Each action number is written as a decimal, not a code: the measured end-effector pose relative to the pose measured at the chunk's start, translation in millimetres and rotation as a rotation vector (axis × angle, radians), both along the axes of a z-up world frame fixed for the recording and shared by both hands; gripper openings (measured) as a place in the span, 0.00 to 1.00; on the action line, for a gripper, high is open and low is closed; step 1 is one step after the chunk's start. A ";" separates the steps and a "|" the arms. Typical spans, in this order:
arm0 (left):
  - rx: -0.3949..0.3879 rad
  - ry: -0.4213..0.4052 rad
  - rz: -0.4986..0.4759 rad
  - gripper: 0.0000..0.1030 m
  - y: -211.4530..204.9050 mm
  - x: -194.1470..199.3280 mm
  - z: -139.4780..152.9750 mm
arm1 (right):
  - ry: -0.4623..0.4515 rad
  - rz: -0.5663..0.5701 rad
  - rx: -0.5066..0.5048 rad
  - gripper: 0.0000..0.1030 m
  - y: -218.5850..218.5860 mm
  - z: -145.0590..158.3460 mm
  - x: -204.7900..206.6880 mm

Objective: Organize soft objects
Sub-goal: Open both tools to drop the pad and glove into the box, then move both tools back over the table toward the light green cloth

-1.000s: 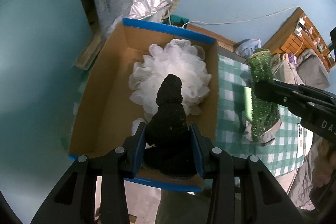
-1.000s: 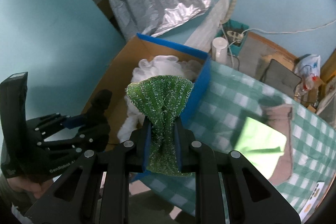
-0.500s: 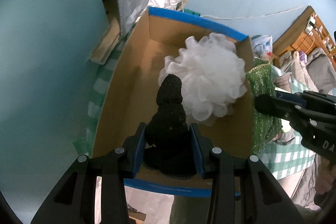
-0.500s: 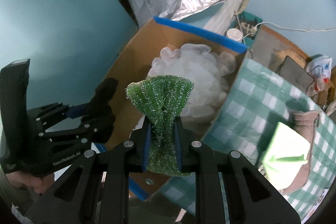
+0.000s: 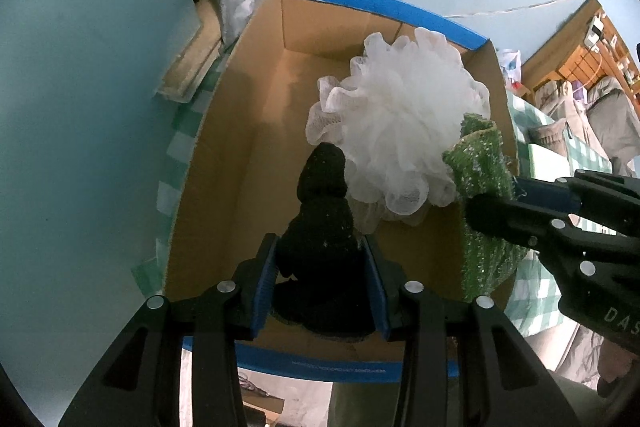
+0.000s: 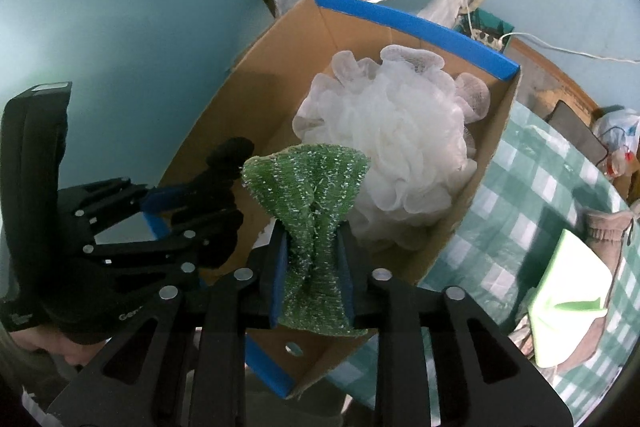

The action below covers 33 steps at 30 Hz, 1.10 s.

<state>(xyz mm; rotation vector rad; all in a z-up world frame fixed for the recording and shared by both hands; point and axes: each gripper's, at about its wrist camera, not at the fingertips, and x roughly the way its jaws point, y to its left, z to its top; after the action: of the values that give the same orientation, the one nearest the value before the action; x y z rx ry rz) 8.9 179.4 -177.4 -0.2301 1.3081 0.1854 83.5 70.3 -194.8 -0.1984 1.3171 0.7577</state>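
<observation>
A lived-in home: checked tablecloth (image 6: 520, 211), cluttered wooden shelves (image 5: 592, 51) upper right, power strip (image 6: 486, 35) by blue wall.

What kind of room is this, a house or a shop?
Probably a lived-in home, maybe a cluttered spare room: a green-and-white checked tablecloth covers the table, wooden shelves hold odds and ends, and a power strip lies by the pale blue wall.

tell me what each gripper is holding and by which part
Left gripper: black fuzzy soft object, by its wide lower part. Right gripper: green sparkly scrubbing cloth, pinched mid-length; both jaws opening.
</observation>
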 end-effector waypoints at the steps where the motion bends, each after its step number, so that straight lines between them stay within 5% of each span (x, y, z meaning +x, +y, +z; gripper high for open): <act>1: 0.000 -0.003 0.001 0.45 0.6 -0.3 0.1 | -0.002 -0.003 -0.002 0.31 -0.7 0.7 -0.2; 4: 0.008 -0.018 0.011 0.54 2.4 -1.5 3.2 | -0.011 -0.015 0.001 0.37 -1.9 4.2 1.2; 7: 0.003 -0.023 0.022 0.54 4.1 -3.1 6.1 | -0.033 -0.024 -0.004 0.50 -5.4 9.6 1.7; 13: 0.005 -0.038 0.025 0.55 0.0 -5.4 14.0 | -0.065 -0.039 0.003 0.58 -13.0 22.8 2.5; 33: -0.015 -0.101 -0.041 0.56 -51.6 -1.2 46.3 | -0.108 -0.124 0.030 0.63 -74.8 57.1 6.3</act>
<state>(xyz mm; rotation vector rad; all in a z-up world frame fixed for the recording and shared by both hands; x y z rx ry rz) 7.7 127.8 -131.1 -0.2226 1.2129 0.1275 89.8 -4.5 -137.6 -0.1310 1.2035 0.6526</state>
